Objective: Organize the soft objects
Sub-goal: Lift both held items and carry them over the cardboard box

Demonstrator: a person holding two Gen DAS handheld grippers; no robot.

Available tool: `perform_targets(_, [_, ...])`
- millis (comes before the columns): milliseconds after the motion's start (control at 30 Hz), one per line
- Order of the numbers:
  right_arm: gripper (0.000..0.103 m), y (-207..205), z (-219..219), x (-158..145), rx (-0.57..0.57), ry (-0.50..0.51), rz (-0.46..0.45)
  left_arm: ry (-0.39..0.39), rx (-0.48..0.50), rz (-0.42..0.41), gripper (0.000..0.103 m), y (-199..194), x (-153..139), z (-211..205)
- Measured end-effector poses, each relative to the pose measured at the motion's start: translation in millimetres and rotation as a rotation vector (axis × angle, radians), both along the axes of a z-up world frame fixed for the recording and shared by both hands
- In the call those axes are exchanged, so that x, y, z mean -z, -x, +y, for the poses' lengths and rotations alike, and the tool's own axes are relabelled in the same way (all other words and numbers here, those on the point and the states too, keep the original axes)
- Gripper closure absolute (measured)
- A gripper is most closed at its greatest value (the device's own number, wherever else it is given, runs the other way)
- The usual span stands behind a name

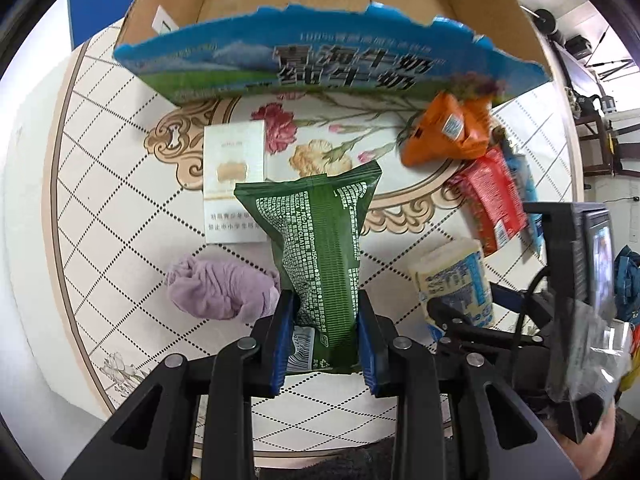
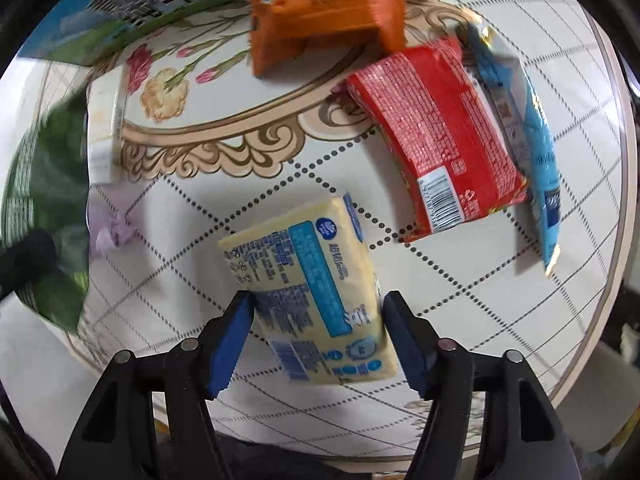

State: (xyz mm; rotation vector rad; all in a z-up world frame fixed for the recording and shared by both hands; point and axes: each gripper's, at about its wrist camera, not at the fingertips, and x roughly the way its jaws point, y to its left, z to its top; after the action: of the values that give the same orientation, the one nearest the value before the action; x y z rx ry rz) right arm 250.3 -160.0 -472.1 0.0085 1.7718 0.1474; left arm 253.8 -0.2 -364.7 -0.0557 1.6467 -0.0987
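My left gripper [image 1: 326,308] is shut on a green soft pack [image 1: 320,248] and holds it above the round table, in front of the open cardboard box [image 1: 320,12]. My right gripper [image 2: 316,304] is closed against a pale yellow tissue pack [image 2: 308,280], its pads touching both sides; the pack looks lifted a little off the table. That pack also shows in the left wrist view [image 1: 452,280]. The green pack appears blurred at the left edge of the right wrist view [image 2: 44,208].
An orange pack [image 2: 320,8], a red pack [image 2: 436,140] and a blue pack [image 2: 528,128] lie at the table's right. A purple cloth [image 1: 220,288] and a white flat box [image 1: 234,184] lie at the left. The table rim [image 1: 56,220] curves nearby.
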Motion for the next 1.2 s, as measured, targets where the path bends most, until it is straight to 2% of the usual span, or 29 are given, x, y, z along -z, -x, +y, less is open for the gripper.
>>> perform_targets(167, [0.057,7,-5,-21,0.032,-0.050,-0.005,0.015,-0.007,-0.023,0.077,2,-15,0])
perform_targets(267, [0.061,9,-6,-42,0.026,-0.082,-0.024,0.027,0.007,-0.060,0.077,-1,-33,-5])
perform_targets(333, [0.061,8,-3,-40,0.002,-0.096,-0.013,0.027,0.016,-0.074,0.077,-5,-38,-8])
perform_targets(400, [0.058,7,-5,-32,0.021,-0.095,-0.004,0.020,0.019,-0.087,0.077,-8,-42,-12])
perform_targets(467, [0.039,6,-3,-25,0.000,-0.058,0.015,0.017,0.020,-0.091,0.077,-9,-43,-13])
perform_targets(567, [0.026,14,4,-16,-0.027,-0.083,0.023,0.012,0.019,-0.085,0.077,-5,-40,-11])
perform_targets(633, [0.026,22,13,-8,-0.076,-0.017,0.026,0.007,0.016,-0.077,0.077,-4,-38,-10])
perform_targets(700, [0.027,27,20,3,-0.099,-0.003,0.035,0.004,0.014,-0.068,0.077,0,-33,-8])
perform_targets(800, [0.036,32,21,-2,-0.043,-0.001,0.013,0.001,0.007,-0.060,0.077,4,-32,-5])
perform_targets(933, [0.039,31,17,-42,0.000,-0.063,-0.043,0.020,0.001,-0.077,0.077,5,-43,-2])
perform_targets(1067, [0.039,25,9,-112,0.057,-0.198,-0.124,0.073,-0.003,-0.119,0.077,-3,-76,-3])
perform_targets(1200, [0.039,-6,-9,-193,0.091,-0.301,-0.233,0.131,0.005,-0.188,0.077,-26,-121,-5])
